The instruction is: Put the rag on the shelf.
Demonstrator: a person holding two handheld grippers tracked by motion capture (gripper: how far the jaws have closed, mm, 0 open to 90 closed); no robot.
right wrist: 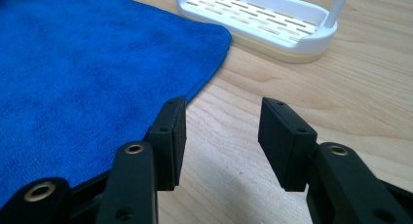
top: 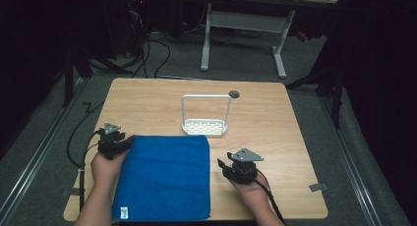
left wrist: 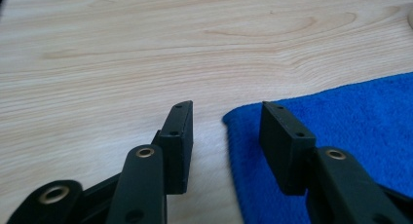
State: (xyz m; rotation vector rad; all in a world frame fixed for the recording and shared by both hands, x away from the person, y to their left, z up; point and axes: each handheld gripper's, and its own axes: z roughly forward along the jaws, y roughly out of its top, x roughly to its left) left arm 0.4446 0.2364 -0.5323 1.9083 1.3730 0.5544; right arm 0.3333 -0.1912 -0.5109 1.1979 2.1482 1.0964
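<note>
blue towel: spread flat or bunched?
Spread flat. The blue towel lies as a smooth rectangle on the table, corners out, its tag at the near edge. Whether it is a single layer or folded, cannot tell.

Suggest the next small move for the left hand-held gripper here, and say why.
Probably ease the left hand-held gripper slightly forward and down, then close on the blue towel's far-left corner. Its jaws are open and straddle that corner's edge, one over bare table, one over cloth. The right hand-held gripper is open beside the opposite edge, above wood.
</note>
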